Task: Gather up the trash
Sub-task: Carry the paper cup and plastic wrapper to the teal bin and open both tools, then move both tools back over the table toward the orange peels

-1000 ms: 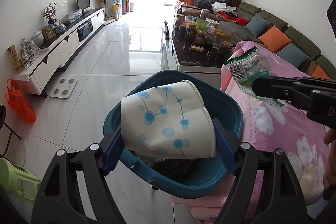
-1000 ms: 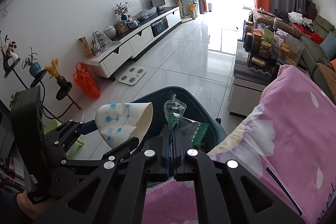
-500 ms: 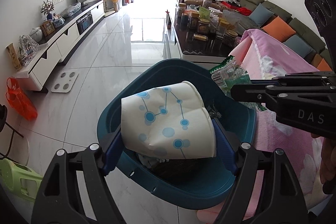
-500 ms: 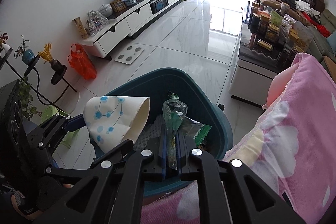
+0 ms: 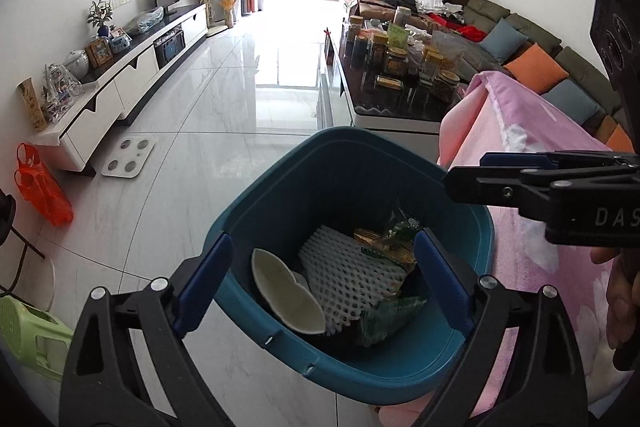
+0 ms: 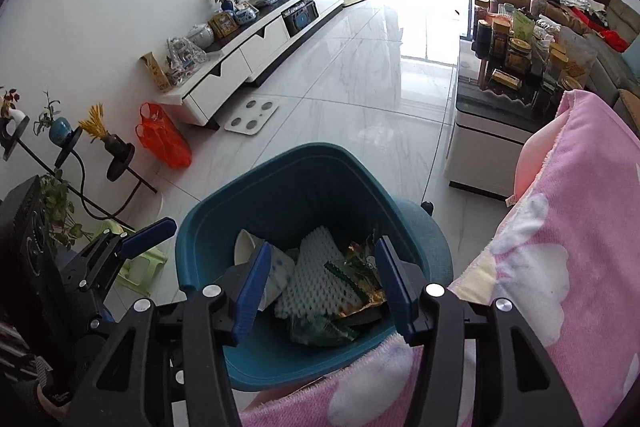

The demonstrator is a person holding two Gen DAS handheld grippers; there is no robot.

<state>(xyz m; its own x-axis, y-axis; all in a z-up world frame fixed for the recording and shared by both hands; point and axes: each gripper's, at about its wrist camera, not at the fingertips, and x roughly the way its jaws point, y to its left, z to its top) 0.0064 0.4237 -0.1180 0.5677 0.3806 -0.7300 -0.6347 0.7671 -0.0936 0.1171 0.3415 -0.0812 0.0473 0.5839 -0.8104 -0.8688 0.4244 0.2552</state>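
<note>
Trash: crushed white paper cup (image 5: 286,293), white foam mesh sleeve (image 5: 352,275) and green-and-gold snack wrappers (image 5: 390,247), all lying inside the teal plastic bin (image 5: 280,195) on the tiled floor, hard against the pink flowered blanket (image 5: 532,267).

Left wrist view: left gripper (image 5: 322,285) poised over the bin mouth, jaws spread wide, nothing between the blue pads. Cup resting against the near-left inner wall, mesh sleeve touching it, wrappers to the right. Right gripper (image 5: 466,173) seen side-on above the bin's right rim; jaw gap not readable from this angle.

Right wrist view: right gripper (image 6: 318,285) also above the bin, jaws wide and empty. Same pile below; cup (image 6: 246,253) partly hidden behind the left pad, so its exact lie is uncertain. Left gripper (image 6: 150,233) at the bin's left edge.

Step judged: drop-off done for both loads. Next move likely calls for lifting clear of the rim, swinging back toward the blanket, locating any remaining litter; none visible on the blanket here.
</note>
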